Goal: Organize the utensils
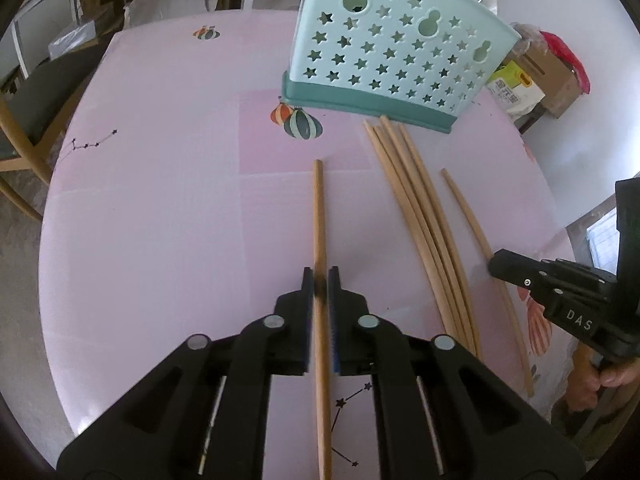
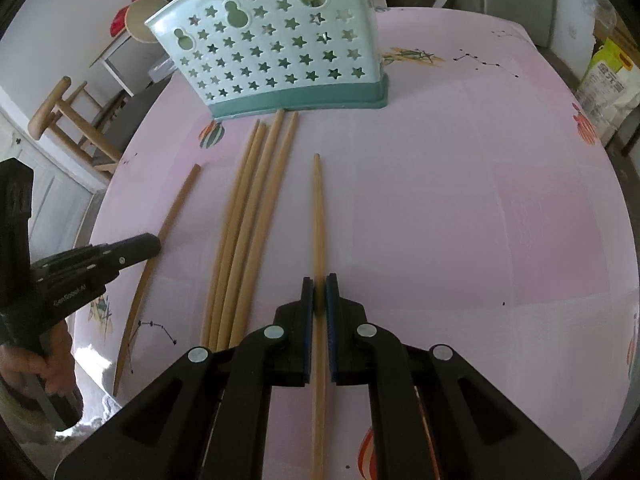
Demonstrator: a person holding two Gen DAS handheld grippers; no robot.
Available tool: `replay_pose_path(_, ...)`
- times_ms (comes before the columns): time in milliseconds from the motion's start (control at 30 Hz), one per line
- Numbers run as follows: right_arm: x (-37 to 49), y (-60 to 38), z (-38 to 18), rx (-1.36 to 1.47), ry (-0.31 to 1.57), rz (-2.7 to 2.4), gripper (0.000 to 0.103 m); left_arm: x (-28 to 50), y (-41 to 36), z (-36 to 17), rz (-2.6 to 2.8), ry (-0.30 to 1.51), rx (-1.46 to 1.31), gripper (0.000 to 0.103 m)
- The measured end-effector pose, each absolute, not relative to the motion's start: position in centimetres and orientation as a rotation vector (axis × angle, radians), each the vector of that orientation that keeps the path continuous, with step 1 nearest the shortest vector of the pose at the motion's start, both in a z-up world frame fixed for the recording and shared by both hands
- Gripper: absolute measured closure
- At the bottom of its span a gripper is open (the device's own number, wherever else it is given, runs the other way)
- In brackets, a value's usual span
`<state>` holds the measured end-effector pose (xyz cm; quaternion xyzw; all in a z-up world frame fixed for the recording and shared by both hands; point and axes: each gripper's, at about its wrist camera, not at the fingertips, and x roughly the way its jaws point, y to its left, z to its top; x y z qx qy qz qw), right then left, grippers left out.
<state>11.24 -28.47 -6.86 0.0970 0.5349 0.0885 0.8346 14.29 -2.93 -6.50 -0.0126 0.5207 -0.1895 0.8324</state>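
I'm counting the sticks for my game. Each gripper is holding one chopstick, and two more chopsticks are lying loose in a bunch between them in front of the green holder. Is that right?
Not quite. The bunch of loose chopsticks has four, not two; the right wrist view shows them fanned out. The rest is right: the left gripper and right gripper each pinch one chopstick, in front of the green holder.

My left gripper (image 1: pixel 321 280) and right gripper (image 2: pixel 319 286) match: matte black linkage arms joined by round silver pivot caps, with blue ribbed pads (image 1: pixel 334 340) lining the fingers. Side on, one body reads "DAS" in white letters, the other "GenSobot AI", each dotted with small silver screws.
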Motion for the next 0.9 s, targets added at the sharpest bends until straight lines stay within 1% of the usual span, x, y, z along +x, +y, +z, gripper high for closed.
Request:
replay_pose_path(33, 11.5, -28.4, -6.8, 0.191, 1.133, 0.188, 0.096, 14.4, -3.0, -6.4, -0.398, 1.1, -0.021, 0.081)
replay_pose_path(67, 11.8, -28.4, -6.8, 0.181, 1.132, 0.183, 0.096, 14.5, -3.1, -6.3, -0.397, 1.098, -0.015, 0.077)
replay_pose_path(400, 14.8, -26.6, -6.5, 0.071, 1.126, 0.191, 0.095, 17.8, -5.5, -6.2, -0.4, 1.114, 0.066, 0.077)
replay_pose_path(500, 15.5, -25.8, -6.4, 0.022, 1.123, 0.193, 0.095, 18.6, -5.8, -6.2, -0.391, 1.106, 0.092, 0.085)
replay_pose_path(633, 16.3, -25.0, -6.4, -0.027, 1.117, 0.195, 0.095, 19.6, -5.8, -6.2, -0.37, 1.102, 0.099, 0.097)
replay_pose_path(900, 16.8, -25.1, -6.4, -0.024, 1.094, 0.201, 0.097, 19.6, -5.6, -6.3, -0.352, 1.073, 0.063, 0.098)
